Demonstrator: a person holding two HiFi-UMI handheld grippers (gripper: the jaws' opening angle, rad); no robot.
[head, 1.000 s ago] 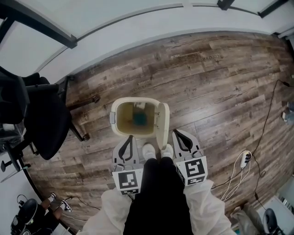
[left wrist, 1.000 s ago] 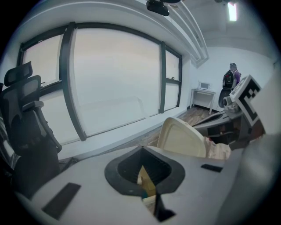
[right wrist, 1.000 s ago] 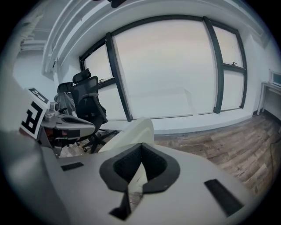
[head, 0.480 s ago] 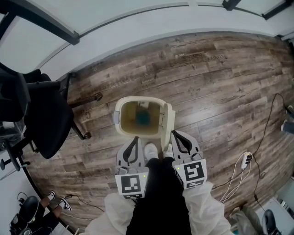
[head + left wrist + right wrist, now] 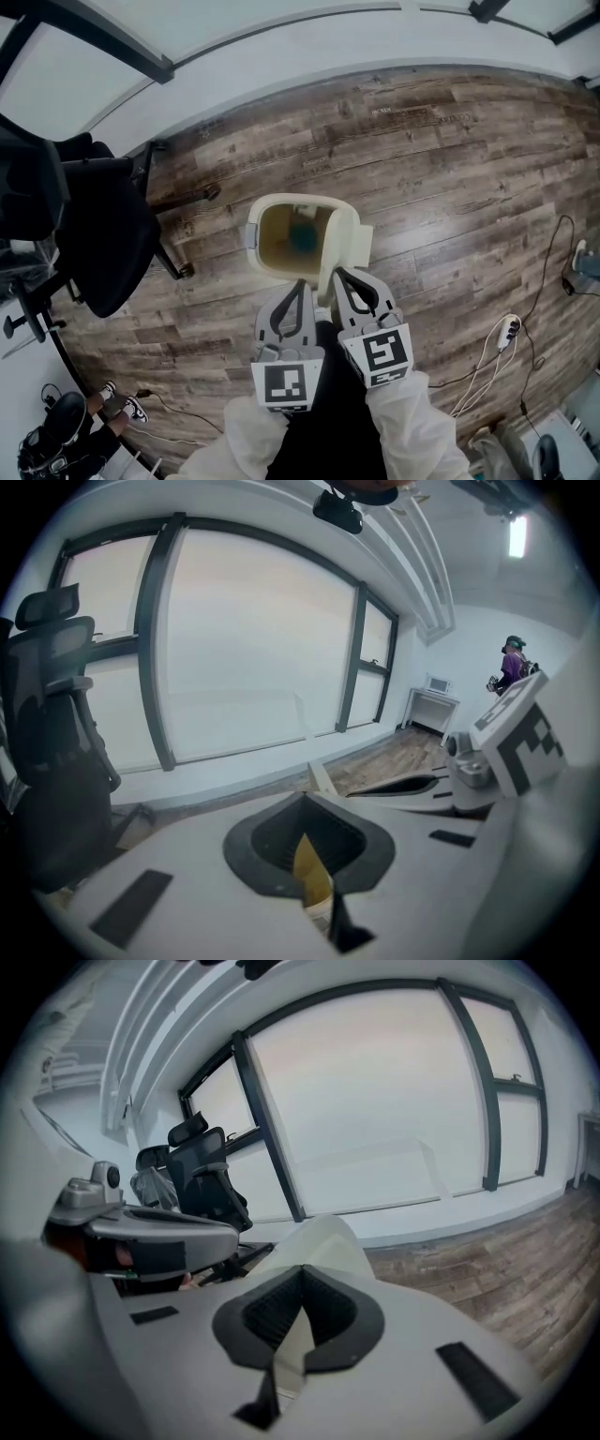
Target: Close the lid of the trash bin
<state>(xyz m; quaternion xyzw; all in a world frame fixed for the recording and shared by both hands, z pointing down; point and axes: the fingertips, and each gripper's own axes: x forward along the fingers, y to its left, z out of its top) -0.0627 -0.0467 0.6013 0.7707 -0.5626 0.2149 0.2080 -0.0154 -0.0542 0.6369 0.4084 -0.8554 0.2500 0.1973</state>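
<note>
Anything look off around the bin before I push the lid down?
Nothing stands out. The trash bin stands upright, its lid raised on the right in the head view, a teal item inside; no spill around it.

Cream trash bin [image 5: 302, 200], brown wood-grain floor [image 5: 450, 159], black chair [image 5: 103, 244]

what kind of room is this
Most likely an office or a lab workroom: a black office chair stands on the wood-plank floor, tall windows fill one wall, and a power strip with cables lies on the floor.
</note>
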